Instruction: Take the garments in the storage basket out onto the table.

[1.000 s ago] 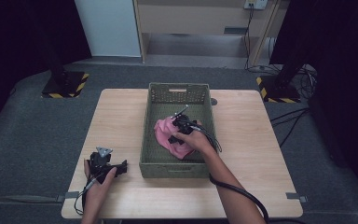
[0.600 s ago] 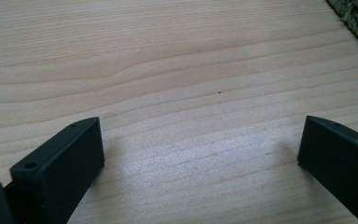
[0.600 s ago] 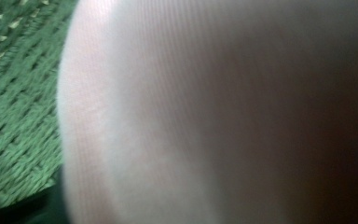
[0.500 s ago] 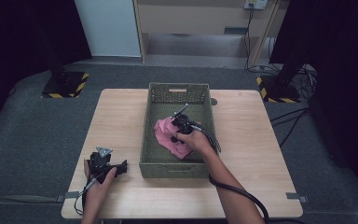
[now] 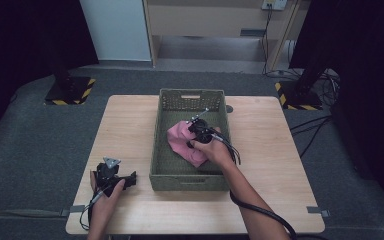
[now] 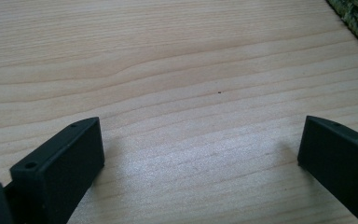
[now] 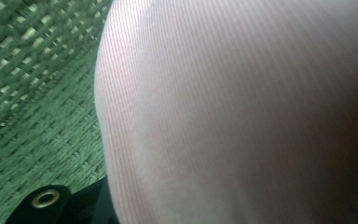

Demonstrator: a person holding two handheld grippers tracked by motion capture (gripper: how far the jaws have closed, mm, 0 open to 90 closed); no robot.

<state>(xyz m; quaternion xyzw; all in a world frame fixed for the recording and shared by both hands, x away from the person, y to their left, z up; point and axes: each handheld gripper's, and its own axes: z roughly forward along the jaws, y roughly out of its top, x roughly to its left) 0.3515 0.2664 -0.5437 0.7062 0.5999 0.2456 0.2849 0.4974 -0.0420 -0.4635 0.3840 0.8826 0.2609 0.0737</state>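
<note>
Reaching into the green woven basket point(image 5: 190, 182) at the middle of the worktop point(image 5: 130, 120), the right tool point(image 5: 196, 131) presses down on a pink cloth point(image 5: 182, 142) that lies bunched on the basket floor, a little toward three o'clock of its centre. From the right gripper view the ribbed pink cloth point(image 7: 242, 112) crowds right up against the camera, with the basket weave point(image 7: 32, 93) off at nine o'clock, so I cannot tell whether that tool's jaws are apart or closed on the fabric. The person's right hand point(image 5: 215, 150) wraps the tool from the five o'clock side, its cable trailing back along the forearm. Over at about eight o'clock from the basket, the left tool point(image 5: 125, 179) rests low over the bare wood near the worktop's front edge, well apart from the cloth. In the left gripper view its two black jaws stand spread wide with nothing between them but wood grain, and a corner of the basket point(image 6: 356, 21) shows at one o'clock.
</note>
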